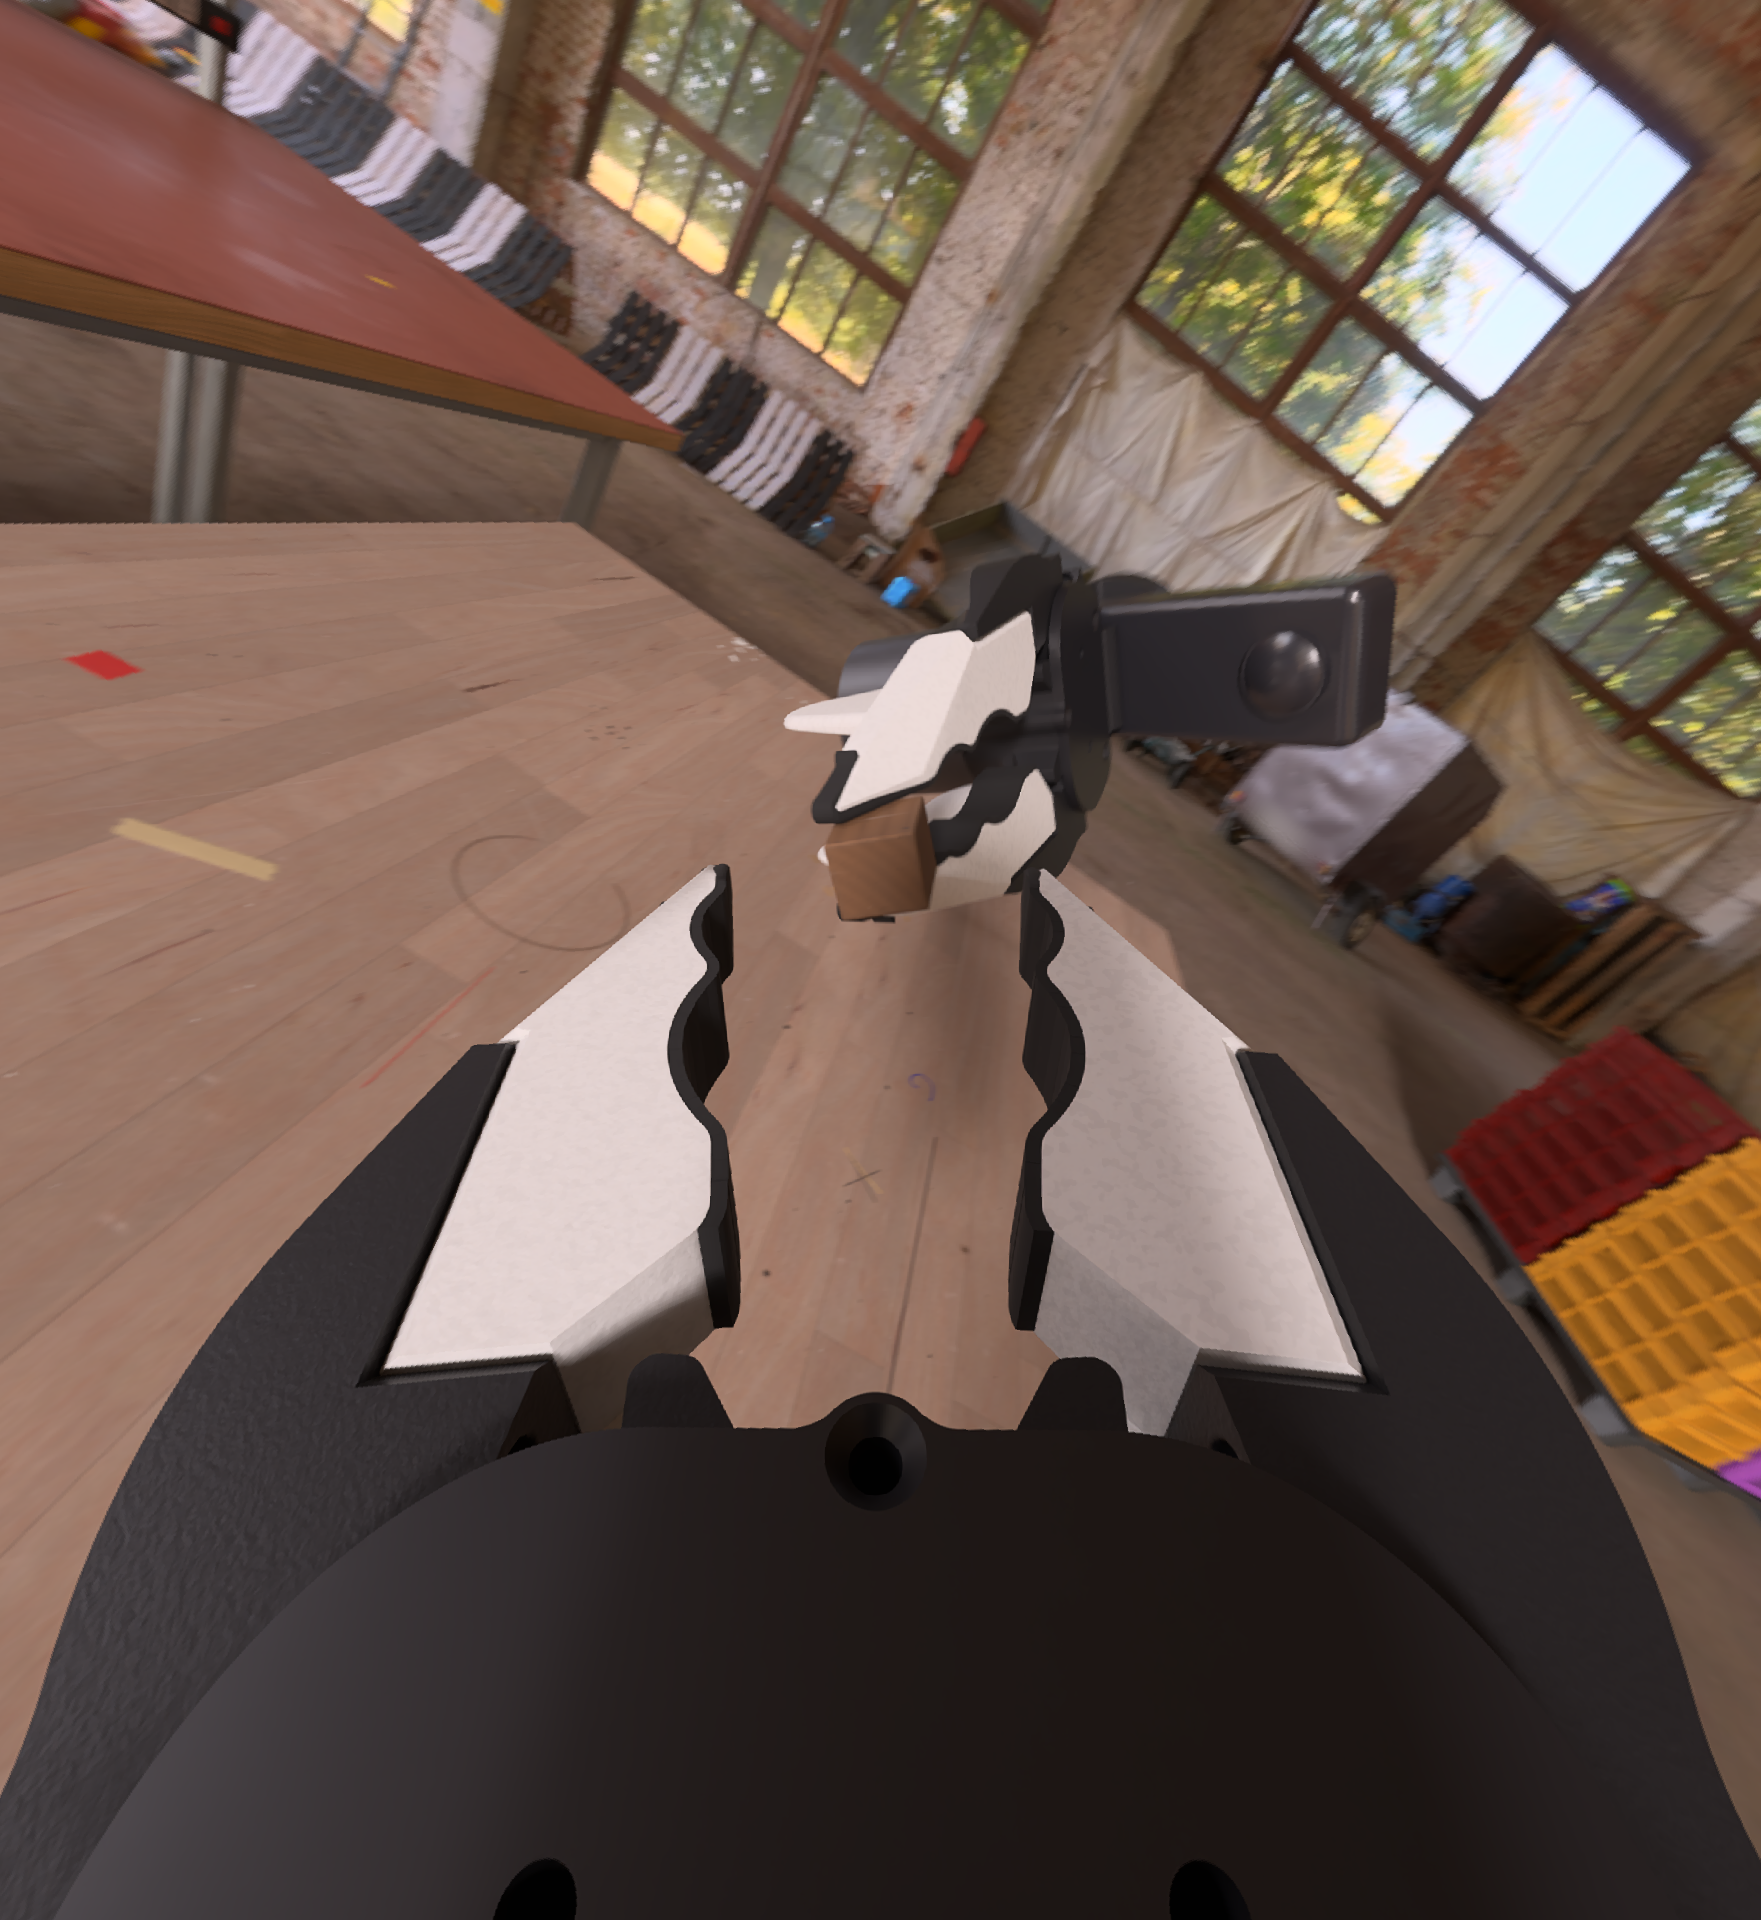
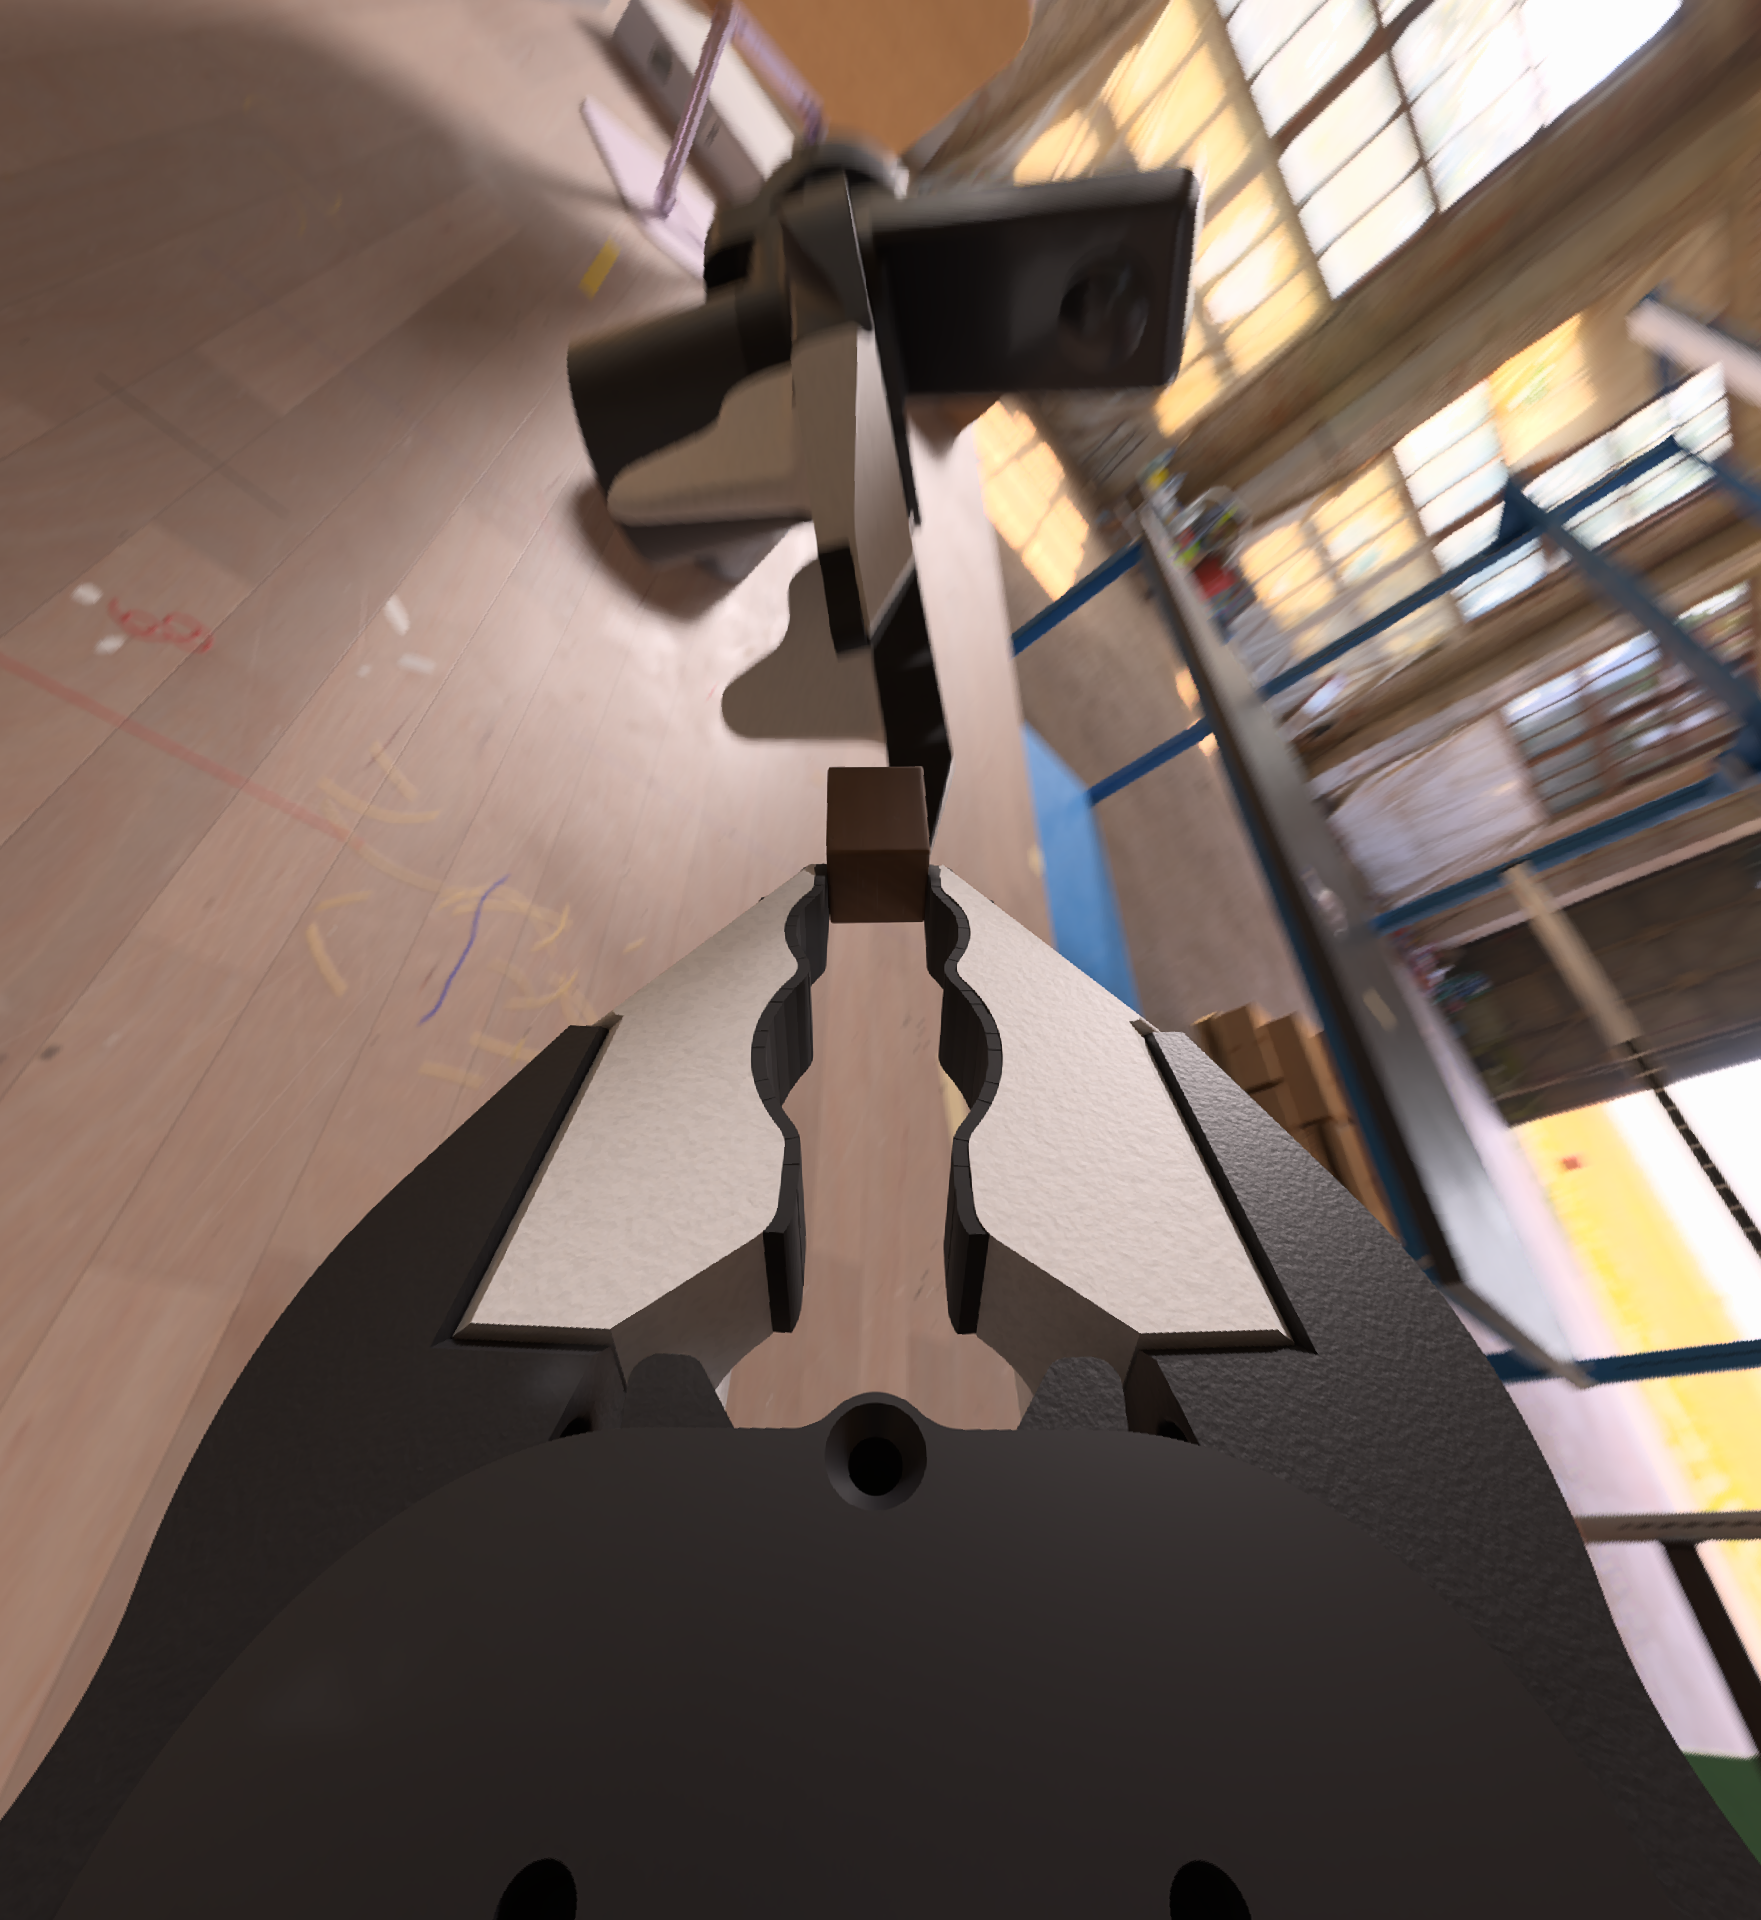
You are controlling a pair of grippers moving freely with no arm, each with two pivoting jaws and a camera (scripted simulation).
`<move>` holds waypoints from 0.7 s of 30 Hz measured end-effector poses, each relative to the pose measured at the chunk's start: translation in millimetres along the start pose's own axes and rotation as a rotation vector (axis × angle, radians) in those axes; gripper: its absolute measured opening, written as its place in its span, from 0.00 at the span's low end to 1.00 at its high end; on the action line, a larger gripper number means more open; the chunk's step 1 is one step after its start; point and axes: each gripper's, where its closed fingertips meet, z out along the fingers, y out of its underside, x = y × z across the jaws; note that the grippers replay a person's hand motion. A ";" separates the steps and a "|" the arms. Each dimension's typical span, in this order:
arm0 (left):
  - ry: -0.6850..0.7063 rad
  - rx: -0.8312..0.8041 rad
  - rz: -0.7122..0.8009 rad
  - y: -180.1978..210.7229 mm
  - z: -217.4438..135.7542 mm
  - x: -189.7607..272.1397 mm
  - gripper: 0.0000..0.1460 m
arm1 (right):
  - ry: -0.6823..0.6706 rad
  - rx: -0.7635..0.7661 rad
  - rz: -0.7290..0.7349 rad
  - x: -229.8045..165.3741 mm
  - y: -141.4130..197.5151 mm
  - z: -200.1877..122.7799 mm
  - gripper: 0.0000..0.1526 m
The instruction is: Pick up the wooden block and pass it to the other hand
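The small brown wooden block [image 2: 876, 857] sits clamped between the fingertips of my right gripper [image 2: 876, 881], held in the air above the light wooden table [image 1: 232, 831]. In the left wrist view, the right gripper [image 1: 845, 831] comes in from the upper right with the block [image 1: 881, 868] in its tips. My left gripper [image 1: 878, 881] is open and empty, its fingertips just short of the block and in line with it. In the right wrist view the left gripper [image 2: 834, 727] shows beyond the block, pointing back at it.
A red-topped table [image 1: 180, 208] stands at the upper left. Red, yellow and purple crates [image 1: 1634, 1247] are stacked on the floor at the right. A blue shelving rack [image 2: 1478, 831] and cardboard boxes [image 2: 1271, 1060] lie beyond the table's edge.
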 end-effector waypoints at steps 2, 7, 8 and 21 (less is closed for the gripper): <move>-0.060 -0.023 0.030 3.2 0.4 -7.2 0.40 | -0.075 -0.076 0.051 -3.2 20.6 -6.7 0.12; -0.174 -0.159 0.087 26.2 11.3 -24.3 0.41 | -0.266 -0.361 0.202 -21.2 91.3 -34.9 0.11; -0.189 -0.182 0.091 30.7 13.5 -27.5 0.41 | -0.311 -0.408 0.243 -28.5 104.2 -40.6 0.11; -0.247 -0.254 0.094 45.2 15.8 -39.9 0.31 | -0.667 -0.737 0.385 -112.5 183.4 -46.7 0.11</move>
